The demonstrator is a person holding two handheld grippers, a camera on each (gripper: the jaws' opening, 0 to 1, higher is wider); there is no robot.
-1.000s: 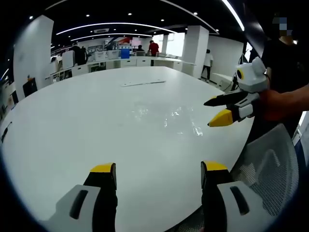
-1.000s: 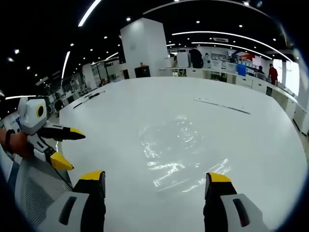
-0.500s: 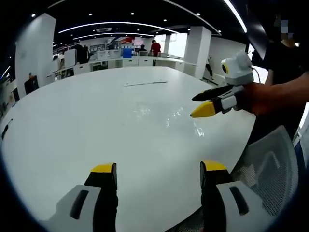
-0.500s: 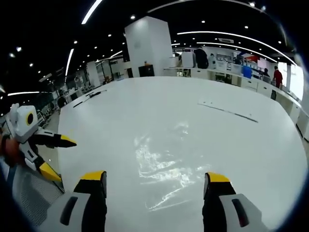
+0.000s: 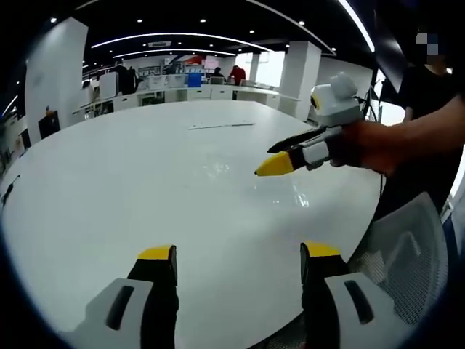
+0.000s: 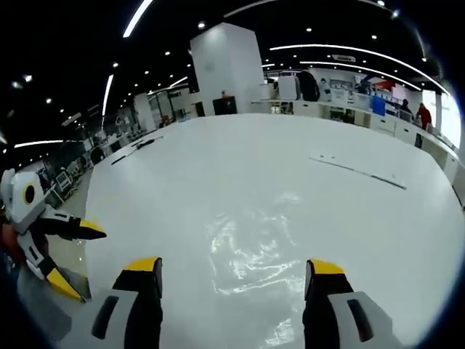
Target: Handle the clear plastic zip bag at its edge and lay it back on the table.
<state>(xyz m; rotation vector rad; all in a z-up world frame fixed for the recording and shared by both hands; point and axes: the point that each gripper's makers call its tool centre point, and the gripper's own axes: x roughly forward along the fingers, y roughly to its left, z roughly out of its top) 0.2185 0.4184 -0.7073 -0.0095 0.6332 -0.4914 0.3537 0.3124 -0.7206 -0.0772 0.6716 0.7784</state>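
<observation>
Left gripper (image 5: pixel 238 263): you held it low at the near rim of the counter (image 5: pixel 109 189), jaws spread wide, nothing between them. In the right gripper view it showed at the far left (image 6: pixel 69 254), off the counter's edge, jaws parted there too.

Right gripper (image 6: pixel 232 275): your jaws stood spread and empty, just above the near end of the bag. In the left gripper view it came in from the right (image 5: pixel 270 160), held in your hand (image 5: pixel 363 145), tips a little apart and aimed at the bag.

Clear plastic zip bag (image 6: pixel 251 236): it lay flat and crinkled on the white counter, straight ahead of your right gripper, untouched by either gripper; in the left gripper view it was a faint sheen (image 5: pixel 251 174) near the right gripper's tips.

Progress: by the look of it, you had not yet taken the edge. The pinch, the lift and the laying back all seemed still ahead of you.

Thin strip (image 6: pixel 356 169): it lay farther out on the counter, well apart from the bag.

Beyond: desks and people stood far off in the room.
</observation>
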